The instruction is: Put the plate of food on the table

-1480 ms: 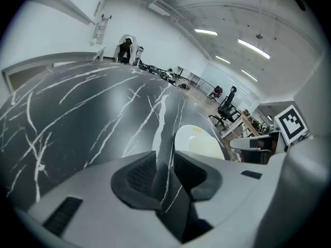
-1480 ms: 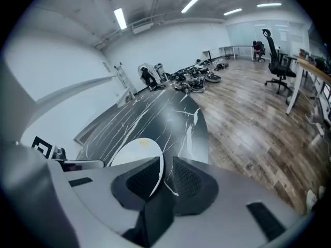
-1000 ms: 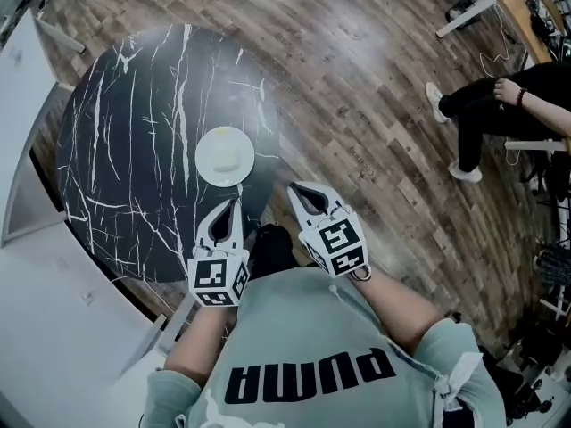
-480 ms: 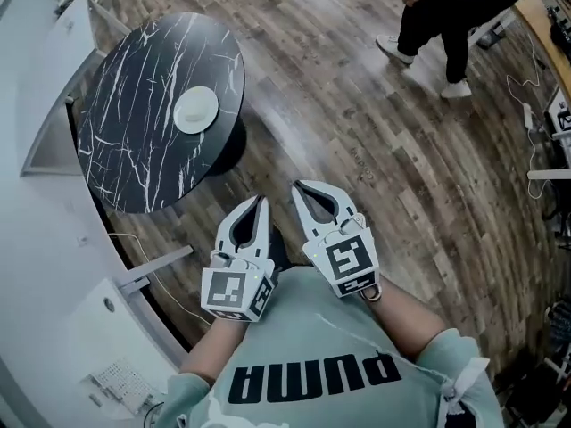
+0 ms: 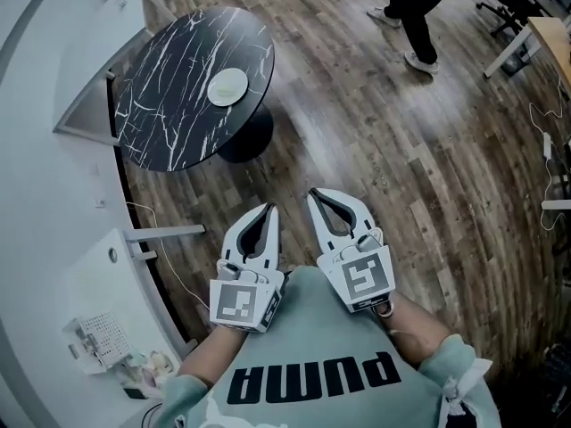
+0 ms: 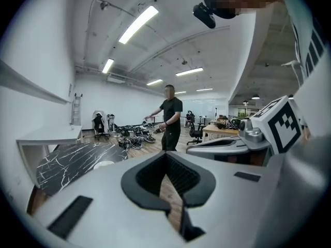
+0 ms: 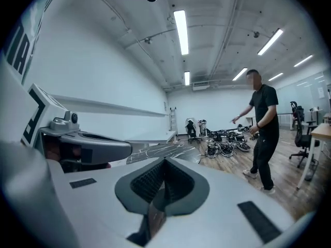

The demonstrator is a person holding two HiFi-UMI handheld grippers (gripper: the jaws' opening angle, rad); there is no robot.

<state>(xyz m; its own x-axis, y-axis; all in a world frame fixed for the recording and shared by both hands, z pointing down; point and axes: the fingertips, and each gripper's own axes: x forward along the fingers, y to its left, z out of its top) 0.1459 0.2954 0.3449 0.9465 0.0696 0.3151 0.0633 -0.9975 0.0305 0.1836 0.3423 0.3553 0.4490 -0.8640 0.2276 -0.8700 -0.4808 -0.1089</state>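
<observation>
A white plate [image 5: 227, 86] with pale food rests on the round black marble table [image 5: 169, 123], far off at the upper left of the head view. My left gripper [image 5: 261, 209] and right gripper [image 5: 322, 194] are side by side close to my chest, well away from the table. Both are shut with nothing between the jaws. The left gripper view shows the table [image 6: 62, 164] and plate [image 6: 105, 164] low at the left, beyond my left gripper [image 6: 166, 156]. In the right gripper view the table [image 7: 163, 151] lies past my right gripper [image 7: 165, 161].
A white counter [image 5: 53, 194] curves along the left, with small items at its near end. A person [image 5: 417, 7] stands on the wood floor beyond the table. A desk [image 5: 546, 34] and chairs stand at the right. Gear lies heaped on the floor [image 7: 227, 138] in the distance.
Both grippers have drawn back from the table and risen, staying shut. The plate stays on the table, now much farther away. The person in the background has moved across the floor.
</observation>
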